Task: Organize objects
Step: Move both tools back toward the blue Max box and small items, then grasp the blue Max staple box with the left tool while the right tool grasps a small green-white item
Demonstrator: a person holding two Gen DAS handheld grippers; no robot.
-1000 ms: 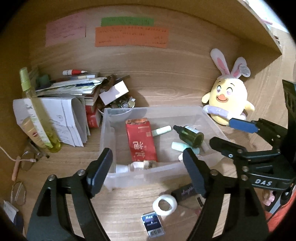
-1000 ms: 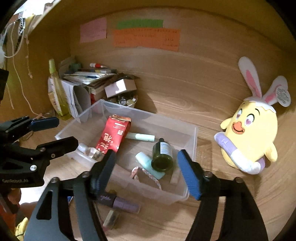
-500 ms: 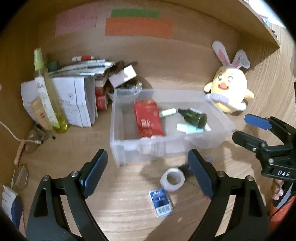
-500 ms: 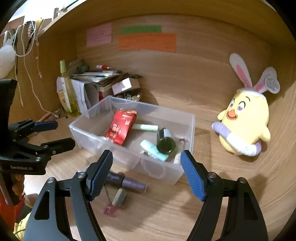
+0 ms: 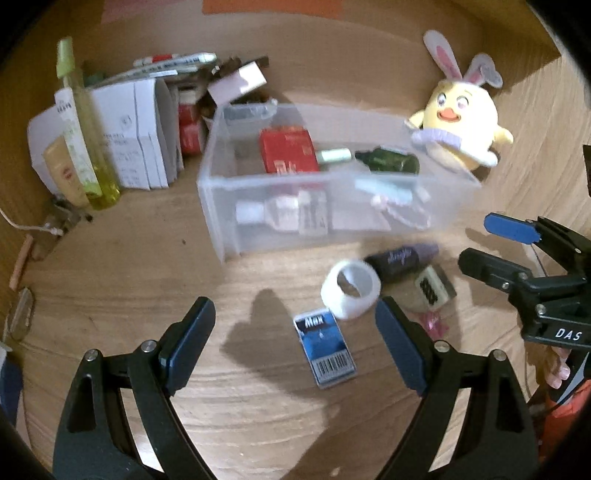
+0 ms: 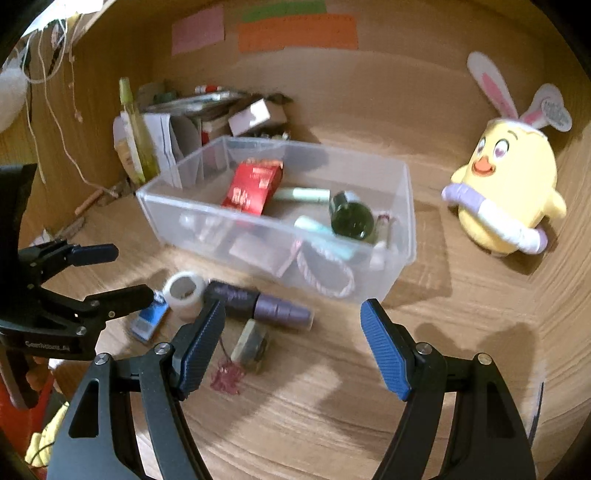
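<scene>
Two grippers hang over the wooden desk [image 5: 122, 258], both with jaws spread wide and nothing between the pads. The left gripper [image 5: 295, 343] sits above a small blue card packet [image 5: 325, 349] lying flat, barcode end toward the camera. Just beyond the packet, a white tape roll [image 5: 351, 290] on its side touches a dark purple tube [image 5: 400, 256]; a small greenish block [image 5: 434, 288] and a pink scrap [image 5: 432, 321] lie beside the tube. The right gripper [image 6: 291, 343] is over bare desk just right of the same cluster, its left pad close to the tube's dark end.

Behind these loose items stands the clear plastic bin [image 6: 406, 206], open-topped. Inside: a red packet [image 6: 255, 186], a pale green stick [image 6: 306, 194], a dark green bottle [image 6: 351, 218], a mint tube [image 6: 317, 229], a white-capped bottle [image 5: 280, 214] against the front wall, and a pink-white cord loop [image 6: 325, 273]. The bin's front wall stands between the cluster and the bin floor.

Left of the bin: a yellow spray bottle [image 5: 88, 136], folded papers [image 5: 136, 136] and stacked boxes. Right of it, apart: a yellow plush chick [image 6: 506, 184] with rabbit ears. Coloured notes [image 6: 295, 31] are stuck on the back wall.
</scene>
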